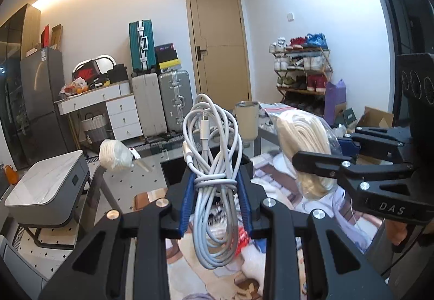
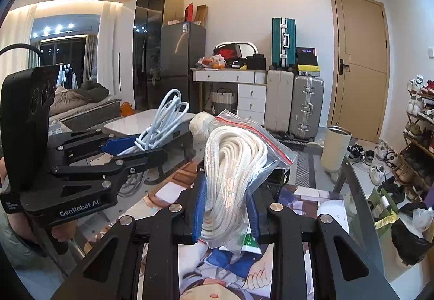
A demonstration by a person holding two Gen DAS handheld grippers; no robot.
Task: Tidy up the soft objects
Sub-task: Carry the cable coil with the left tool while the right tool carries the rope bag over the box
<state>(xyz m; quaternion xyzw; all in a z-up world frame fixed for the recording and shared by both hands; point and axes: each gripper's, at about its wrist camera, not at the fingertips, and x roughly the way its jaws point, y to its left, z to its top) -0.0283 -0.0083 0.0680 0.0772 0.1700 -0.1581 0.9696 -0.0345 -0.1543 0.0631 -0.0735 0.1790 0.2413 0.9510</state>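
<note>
Cluttered living room behind, glass table (image 2: 350, 191) below. White charging cable bundle (image 1: 214, 164) is clamped at its wrapped waist by the left gripper (image 1: 215, 202); bagged white rope (image 2: 233, 172) is pinched mid-coil by the right gripper (image 2: 226, 215). Both judged light, floppy; bag film likely slippery.

Left tool (image 1: 215, 186), low in the frame's centre, has its blue pads clamped on a bundled white cable (image 1: 214, 164); right tool (image 2: 226, 207), likewise low centre, grips a bagged white rope (image 2: 233, 164); both are raised side by side, pointing slightly downward
</note>
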